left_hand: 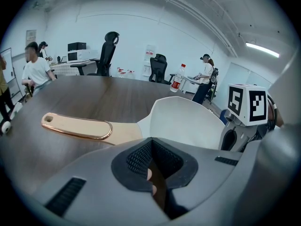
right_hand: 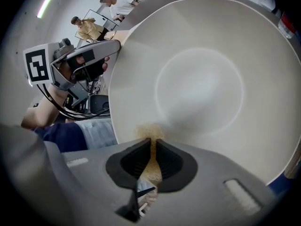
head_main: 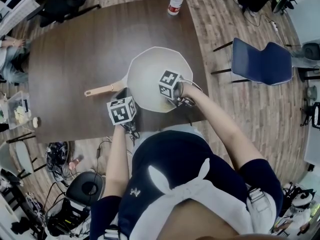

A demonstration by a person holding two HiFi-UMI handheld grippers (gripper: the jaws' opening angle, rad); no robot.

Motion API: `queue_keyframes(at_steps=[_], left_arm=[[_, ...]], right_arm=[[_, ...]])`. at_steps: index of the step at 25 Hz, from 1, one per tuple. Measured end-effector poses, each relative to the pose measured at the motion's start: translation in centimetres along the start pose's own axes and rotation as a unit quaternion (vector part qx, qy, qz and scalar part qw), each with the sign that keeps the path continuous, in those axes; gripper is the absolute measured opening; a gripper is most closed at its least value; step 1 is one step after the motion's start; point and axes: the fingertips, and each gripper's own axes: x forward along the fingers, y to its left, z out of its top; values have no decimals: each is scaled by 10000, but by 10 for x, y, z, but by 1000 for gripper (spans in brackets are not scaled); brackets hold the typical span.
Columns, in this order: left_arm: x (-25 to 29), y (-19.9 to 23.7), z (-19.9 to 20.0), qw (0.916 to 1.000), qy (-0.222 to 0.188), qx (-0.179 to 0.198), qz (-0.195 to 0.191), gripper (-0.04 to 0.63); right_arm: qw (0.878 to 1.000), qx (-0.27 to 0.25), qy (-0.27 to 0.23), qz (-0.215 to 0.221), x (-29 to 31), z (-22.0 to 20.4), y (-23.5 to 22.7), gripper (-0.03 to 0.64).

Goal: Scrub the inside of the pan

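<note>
A white pan (head_main: 160, 69) with a light wooden handle (head_main: 102, 89) lies on the dark table (head_main: 75, 49), close to its near edge. My right gripper (head_main: 172, 91) is over the pan's near side, shut on a tan scrub pad (right_hand: 149, 134) that presses on the inner wall just inside the rim. The pan's pale inside (right_hand: 202, 84) fills the right gripper view. My left gripper (head_main: 122, 106) sits where the handle (left_hand: 77, 126) joins the pan (left_hand: 188, 121). Its jaws are shut, tips at the handle's base, with nothing seen between them.
A plastic bottle with a red cap (head_main: 175, 0) stands at the table's far edge. A blue chair (head_main: 262, 61) is to the right. Cables and gear (head_main: 75, 189) lie on the floor at lower left. People sit and stand beyond the table (left_hand: 37, 69).
</note>
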Motion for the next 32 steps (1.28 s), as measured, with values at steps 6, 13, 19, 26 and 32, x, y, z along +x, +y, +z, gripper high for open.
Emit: queue_keyframes(at_steps=[6,13,19,26,32], left_arm=[[0,1,3,10000,-13,-44,-10,3],[2,-1,2,10000,28,-12,12,2],[2,-1,3,10000,23,-53,26,2],[2,-2,2,9999,30,-94,39,3],[2,0,4,9999,21,-115,45,3]], right_arm=[[9989,6,-264,394,3,14,18,34],[9955,-92,-722,606,4,32,31,34],[9898,-24,-1203,765,4,49,38,34],[9806,-144,-1785,797,0,70,46,34],[9749,-385,-2134,513,-2,88,49,34]])
